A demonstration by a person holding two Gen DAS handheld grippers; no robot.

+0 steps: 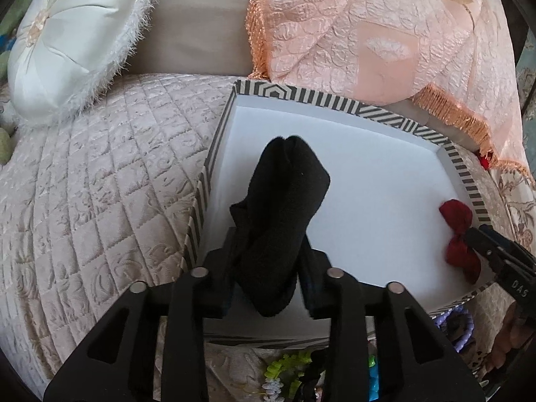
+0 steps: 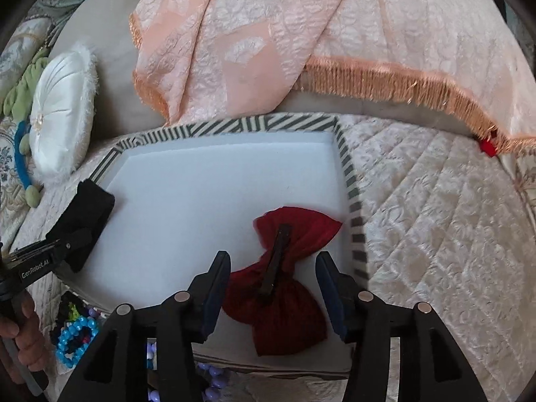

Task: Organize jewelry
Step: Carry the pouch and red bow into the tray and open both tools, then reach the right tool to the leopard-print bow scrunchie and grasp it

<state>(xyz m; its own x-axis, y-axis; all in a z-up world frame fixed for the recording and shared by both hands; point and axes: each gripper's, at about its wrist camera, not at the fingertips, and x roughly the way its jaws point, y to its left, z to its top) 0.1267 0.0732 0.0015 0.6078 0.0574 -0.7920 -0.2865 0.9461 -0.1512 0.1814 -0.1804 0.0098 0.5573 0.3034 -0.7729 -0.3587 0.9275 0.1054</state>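
A tray with a striped rim [image 1: 301, 95] [image 2: 234, 124] and a white floor sits on a quilted sofa seat. A black velvet hair piece [image 1: 284, 194] [image 2: 90, 207] lies at the tray's left side, between the fingers of my left gripper [image 1: 269, 241] [image 2: 77, 231], whose jaws stand apart around it. A red fabric bow [image 2: 294, 234] [image 1: 457, 214] with a black clip bar lies by the tray's right rim. My right gripper [image 2: 273, 259] [image 1: 482, 238] straddles the bow, open, with white floor showing beside each finger.
Loose bead pieces lie past the tray's near edge: a blue bracelet [image 2: 77, 335], purple beads [image 2: 211, 378] and a green piece [image 1: 284, 365]. A white round cushion [image 1: 73, 40] and a peach fringed throw [image 1: 368, 33] lie behind. A hand [image 2: 20, 328] holds the left gripper.
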